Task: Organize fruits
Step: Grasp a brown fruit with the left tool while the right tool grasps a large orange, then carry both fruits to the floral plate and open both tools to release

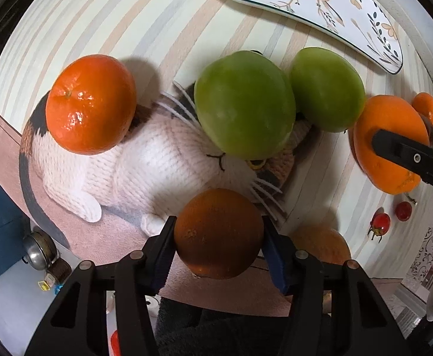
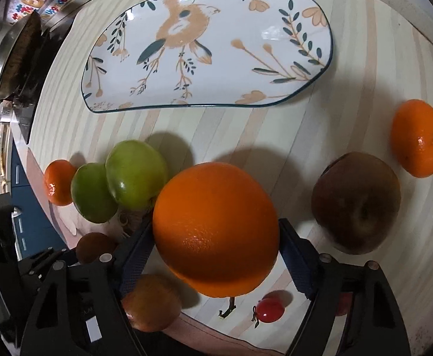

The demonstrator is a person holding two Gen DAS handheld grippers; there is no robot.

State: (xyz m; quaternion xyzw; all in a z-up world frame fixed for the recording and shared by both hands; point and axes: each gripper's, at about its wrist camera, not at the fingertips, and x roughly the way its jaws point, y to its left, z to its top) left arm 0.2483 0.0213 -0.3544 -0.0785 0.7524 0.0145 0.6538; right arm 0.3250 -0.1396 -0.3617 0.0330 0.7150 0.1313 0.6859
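Gripped at the bottom centre of my left wrist view, a shadowed orange [image 1: 218, 234] sits between the two pads of my left tool [image 1: 217, 244], which is closed against its sides. Its skin looks dull and pebbled. Above it, two green fruits [image 1: 244, 106] lie touching each other over a knitted cat picture [image 1: 145, 160] on the tabletop [image 1: 112, 29]; a glossy mandarin [image 1: 91, 103] sits at centre left.

My right tool [image 2: 216, 237] clamps a big bright orange [image 2: 216, 228] at lower centre of the right wrist view, both pads pressed on its flanks. Right of it lies a dark brownish-red apple [image 2: 355, 201], with another mandarin [image 2: 418, 138] beyond, near the right edge. A cherry tomato [image 2: 269, 310] lies just below the held orange. A bird-patterned plate [image 2: 275, 14] fills the upper centre.
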